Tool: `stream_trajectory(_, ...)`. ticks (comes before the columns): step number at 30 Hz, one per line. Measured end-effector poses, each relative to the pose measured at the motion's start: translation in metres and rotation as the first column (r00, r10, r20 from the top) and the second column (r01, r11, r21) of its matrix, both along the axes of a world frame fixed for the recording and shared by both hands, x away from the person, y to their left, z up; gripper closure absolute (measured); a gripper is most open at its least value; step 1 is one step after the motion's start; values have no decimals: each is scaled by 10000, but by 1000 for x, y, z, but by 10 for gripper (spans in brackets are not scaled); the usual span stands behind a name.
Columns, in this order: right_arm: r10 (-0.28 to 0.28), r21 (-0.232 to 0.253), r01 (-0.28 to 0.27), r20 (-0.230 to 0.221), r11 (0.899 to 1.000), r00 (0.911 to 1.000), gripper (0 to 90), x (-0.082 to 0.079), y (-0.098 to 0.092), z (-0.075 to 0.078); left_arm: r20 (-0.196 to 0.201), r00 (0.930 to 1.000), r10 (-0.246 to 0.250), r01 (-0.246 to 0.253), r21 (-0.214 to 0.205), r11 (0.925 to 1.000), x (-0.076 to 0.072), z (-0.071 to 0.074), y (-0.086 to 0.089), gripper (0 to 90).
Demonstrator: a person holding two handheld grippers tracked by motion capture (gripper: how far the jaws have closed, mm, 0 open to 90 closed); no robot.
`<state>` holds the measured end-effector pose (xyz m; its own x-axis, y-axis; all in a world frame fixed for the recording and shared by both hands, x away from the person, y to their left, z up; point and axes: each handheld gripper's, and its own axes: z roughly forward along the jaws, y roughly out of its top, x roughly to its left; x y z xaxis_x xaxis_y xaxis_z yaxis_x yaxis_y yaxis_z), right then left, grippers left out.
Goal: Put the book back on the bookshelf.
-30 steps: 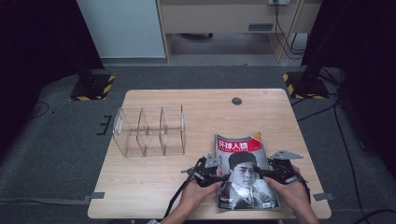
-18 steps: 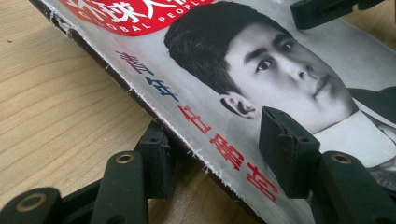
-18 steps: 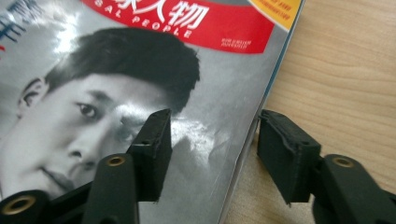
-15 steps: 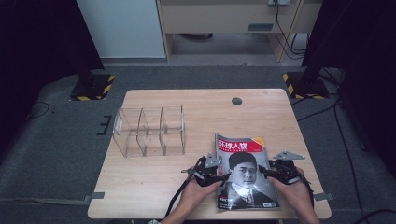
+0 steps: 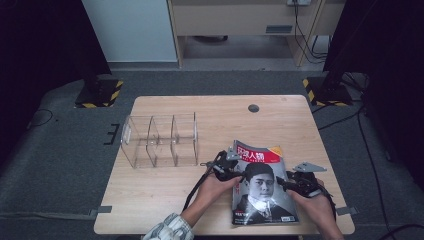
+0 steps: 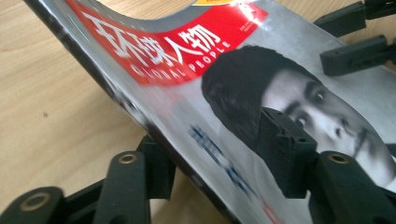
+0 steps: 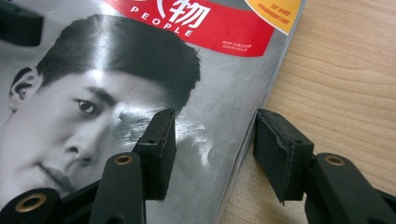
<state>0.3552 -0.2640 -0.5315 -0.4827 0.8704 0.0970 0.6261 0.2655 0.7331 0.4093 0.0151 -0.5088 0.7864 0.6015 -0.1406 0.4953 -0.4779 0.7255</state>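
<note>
The table point(image 5: 165, 187) carries a clear three-bay rack point(image 5: 160, 141) toward its left edge and a magazine point(image 5: 260, 182) near its front right corner, cover up, with its left edge raised off the wood. The left gripper point(image 5: 231, 170) straddles that raised edge, one jaw under the magazine and one over the cover, jaws part-way in and just now closing, though I cannot tell whether the pads press. The right gripper point(image 5: 285, 184) straddles the right edge, one jaw over the cover and the other over bare wood, gap plain, its jaws also just closing.
</note>
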Motion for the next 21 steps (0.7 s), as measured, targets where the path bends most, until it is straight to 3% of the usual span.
stream_trajectory(4,101,73,-102,120,9999,9999,491,1,1,-1,-147,9998,-118,115,-220,9997,10,8,-3,501)
stream_trajectory(9,175,131,-177,161,9998,9997,492,3,3,-2,-34,9997,-229,230,104,9997,18,15,-7,473)
stream_trajectory(21,578,220,-586,314,9980,9978,493,5,5,-4,-540,9964,-658,662,42,9978,35,16,-20,378)
